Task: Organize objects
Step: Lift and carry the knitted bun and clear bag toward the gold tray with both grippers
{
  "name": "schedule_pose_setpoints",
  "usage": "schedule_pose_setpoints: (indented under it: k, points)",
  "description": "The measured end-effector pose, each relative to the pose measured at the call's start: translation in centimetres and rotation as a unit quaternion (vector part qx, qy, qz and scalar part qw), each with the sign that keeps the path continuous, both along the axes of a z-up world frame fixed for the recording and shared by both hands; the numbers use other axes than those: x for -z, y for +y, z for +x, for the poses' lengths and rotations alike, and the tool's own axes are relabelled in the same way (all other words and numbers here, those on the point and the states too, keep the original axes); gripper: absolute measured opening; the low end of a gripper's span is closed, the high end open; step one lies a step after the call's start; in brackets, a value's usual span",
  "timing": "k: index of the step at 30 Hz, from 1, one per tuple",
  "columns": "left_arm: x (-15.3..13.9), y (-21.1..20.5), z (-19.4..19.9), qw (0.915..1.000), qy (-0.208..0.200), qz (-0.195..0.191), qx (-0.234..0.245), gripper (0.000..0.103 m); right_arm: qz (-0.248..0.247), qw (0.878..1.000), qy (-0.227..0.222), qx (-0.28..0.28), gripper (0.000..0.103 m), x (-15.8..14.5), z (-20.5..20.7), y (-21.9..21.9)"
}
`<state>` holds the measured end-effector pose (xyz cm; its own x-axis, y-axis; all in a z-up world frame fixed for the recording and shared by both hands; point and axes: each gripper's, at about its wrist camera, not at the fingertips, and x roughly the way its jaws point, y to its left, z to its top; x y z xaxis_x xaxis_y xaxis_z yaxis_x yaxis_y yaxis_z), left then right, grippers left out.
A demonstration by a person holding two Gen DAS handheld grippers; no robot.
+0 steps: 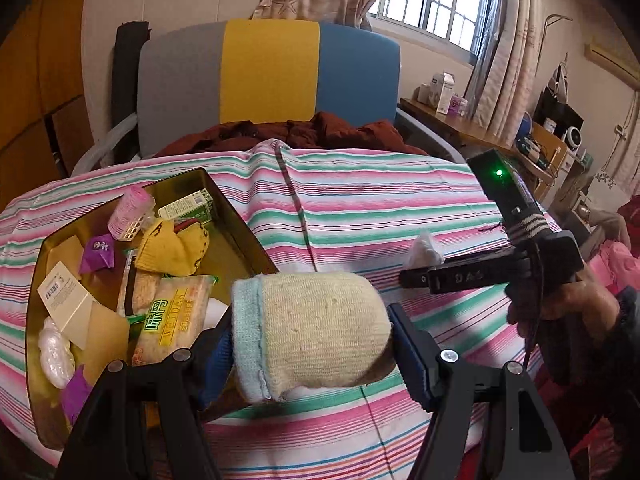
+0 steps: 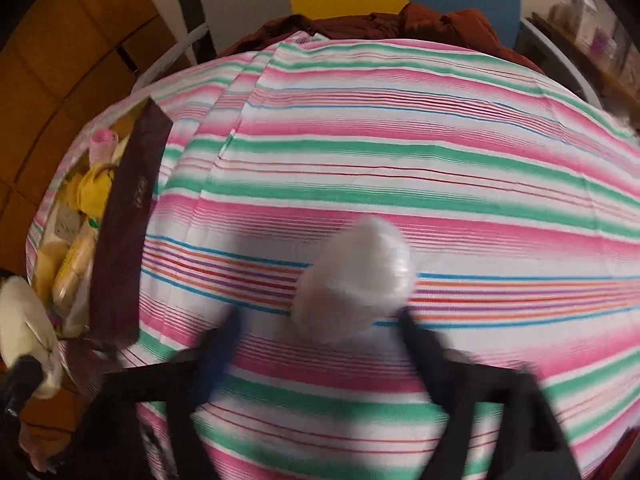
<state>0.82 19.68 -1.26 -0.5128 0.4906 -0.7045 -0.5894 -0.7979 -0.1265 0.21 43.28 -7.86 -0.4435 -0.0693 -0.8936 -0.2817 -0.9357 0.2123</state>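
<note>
A cream sock (image 1: 320, 320) with a pale blue cuff hangs just right of the gold tin (image 1: 236, 208), and my left gripper (image 1: 312, 334) is shut on it. The tin holds a yellow sock (image 1: 172, 248), a biscuit pack (image 1: 176, 316), a pink roller (image 1: 132, 212) and small boxes. In the right wrist view, which is blurred, a white crinkled bundle (image 2: 354, 276) lies on the striped cloth (image 2: 440, 160) between the tips of my right gripper (image 2: 320, 324). Its jaws stand wide, the left one clear of the bundle. The cream sock (image 2: 24, 312) shows at that view's far left beside the tin (image 2: 124, 240).
A striped cloth (image 1: 380, 200) covers the table. Behind it stands a chair (image 1: 268, 72) in grey, yellow and blue with a dark red garment (image 1: 320, 132) on its seat. A cluttered side table (image 1: 460, 120) is at the right. A person's hand (image 1: 568, 300) grips the right gripper's handle.
</note>
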Motion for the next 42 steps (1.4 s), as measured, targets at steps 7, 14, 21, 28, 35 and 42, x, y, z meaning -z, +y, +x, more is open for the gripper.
schedule_pose_setpoints:
  k: [7,14,21,28,35,42]
  points:
    - [-0.6,-0.2,0.5,0.9998,0.007,0.015,0.013,0.072,0.016,0.994,0.018,0.103,0.094,-1.0,0.6,2.9]
    - [-0.6,-0.4,0.5,0.9996,0.005,0.019,0.018,0.072,0.042,0.995,0.009,0.092,0.075,0.3,-1.2,1.6]
    - [-0.9,-1.2,0.4,0.9998,0.016,0.013,0.003,0.072,0.104,0.992,-0.018,0.068,0.039,1.3,-1.7,-0.1]
    - [-1.2,-2.9,0.1,0.9993,0.024,0.004,-0.027,0.072,0.082,0.995,0.016,0.051,0.038,-0.1,-0.4,-2.6]
    - [-1.7,-5.2,-0.4,0.9974,0.034,-0.001,-0.064,0.072,0.050,0.996,0.065,0.028,0.038,-2.4,0.7,-6.5]
    - [-1.5,-7.4,-1.0,0.9951,0.029,-0.001,-0.095,0.072,0.032,0.994,0.106,-0.002,0.038,-4.6,1.1,-10.0]
